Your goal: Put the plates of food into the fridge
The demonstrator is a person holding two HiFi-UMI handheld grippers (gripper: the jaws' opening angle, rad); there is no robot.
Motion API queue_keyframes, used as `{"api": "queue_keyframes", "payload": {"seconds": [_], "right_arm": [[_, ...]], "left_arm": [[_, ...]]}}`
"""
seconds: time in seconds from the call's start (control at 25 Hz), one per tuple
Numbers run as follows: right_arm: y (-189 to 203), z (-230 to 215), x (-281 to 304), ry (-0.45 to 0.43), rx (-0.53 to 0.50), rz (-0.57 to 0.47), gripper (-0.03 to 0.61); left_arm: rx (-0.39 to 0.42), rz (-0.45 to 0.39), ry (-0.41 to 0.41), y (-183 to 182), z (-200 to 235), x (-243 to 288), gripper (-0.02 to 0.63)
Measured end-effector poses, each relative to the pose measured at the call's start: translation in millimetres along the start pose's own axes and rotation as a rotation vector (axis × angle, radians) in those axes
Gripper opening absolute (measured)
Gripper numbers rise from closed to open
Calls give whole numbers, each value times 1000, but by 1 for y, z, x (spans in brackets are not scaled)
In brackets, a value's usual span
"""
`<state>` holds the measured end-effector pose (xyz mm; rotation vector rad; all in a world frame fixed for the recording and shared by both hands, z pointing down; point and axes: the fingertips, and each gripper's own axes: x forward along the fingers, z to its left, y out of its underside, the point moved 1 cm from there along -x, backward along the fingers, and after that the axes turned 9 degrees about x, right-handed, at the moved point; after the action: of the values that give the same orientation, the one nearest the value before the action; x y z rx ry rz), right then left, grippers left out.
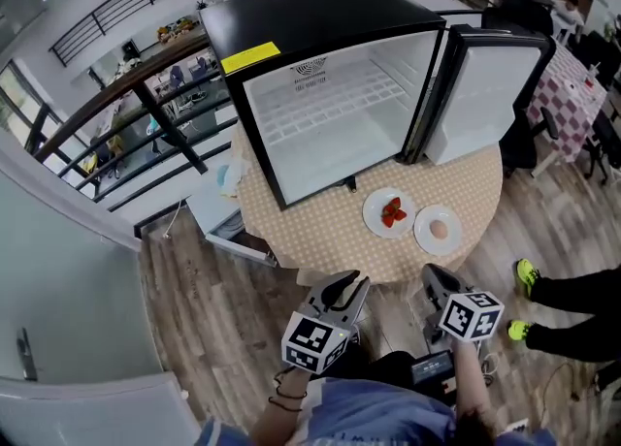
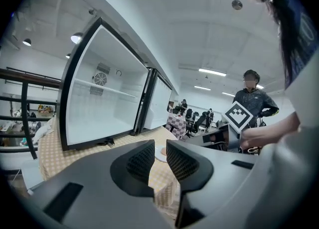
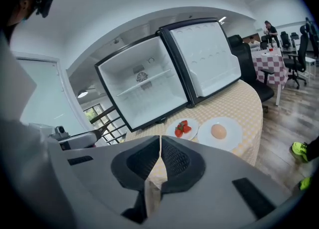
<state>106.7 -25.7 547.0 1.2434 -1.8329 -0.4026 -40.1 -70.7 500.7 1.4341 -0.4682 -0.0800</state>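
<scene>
Fridge: black fridge (image 1: 320, 17) stands on the round checked table (image 1: 310, 231), white inside, with one wire shelf (image 1: 325, 110).
Door: door (image 1: 485, 95) swung wide open to the right in the head view.
Berry plate: white plate (image 1: 375, 220) with strawberries (image 1: 393, 212) on the table, just in front of the fridge opening, outside it.
Egg plate: second white plate (image 1: 452, 238) with an egg (image 1: 439, 230), just beside the berry plate on its right, near the table edge.
Left gripper: left gripper (image 1: 351, 281) hovers off the table's near edge, pointing toward the fridge; jaws a narrow gap apart, nothing between the pads (image 2: 143, 161).
Right gripper: right gripper (image 1: 434, 274) hovers just short of the table edge below the egg plate; jaws pressed together, holding nothing.
Past the left jaws: a sliver of a plate shows through the gap; probably the berry plate, too little visible to be sure.
Bystander: a person in dark clothes and yellow-green shoes (image 1: 525, 274) stands right of the table.
</scene>
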Motion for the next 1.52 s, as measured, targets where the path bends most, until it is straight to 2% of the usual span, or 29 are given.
{"api": "queue_keyframes", "payload": {"seconds": [0.12,0.32,0.72,0.88,0.96,1.12,1.2,1.52], "right_arm": [[-5,-29,6,28,67,2,17],[-27,-56,7,62,113,-39,17],[-31,-89,15,61,168,22,17],[-20,-120,26,82,337,45,37],[-9,-137,32,83,459,65,128],[8,-171,43,120,748,39,137],[15,-185,47,145,858,25,137],[25,-205,59,172,1039,3,127]], "left_arm": [[-2,13,44,6,-6,17,66],[-12,29,89,3,-16,44,66],[5,34,117,-17,-28,91,66],[-1,45,117,-14,-30,99,66],[-6,52,116,-12,-31,101,66],[-15,65,103,-8,-30,104,66],[-19,72,95,-7,-28,104,66],[-34,80,69,-7,-23,104,66]]}}
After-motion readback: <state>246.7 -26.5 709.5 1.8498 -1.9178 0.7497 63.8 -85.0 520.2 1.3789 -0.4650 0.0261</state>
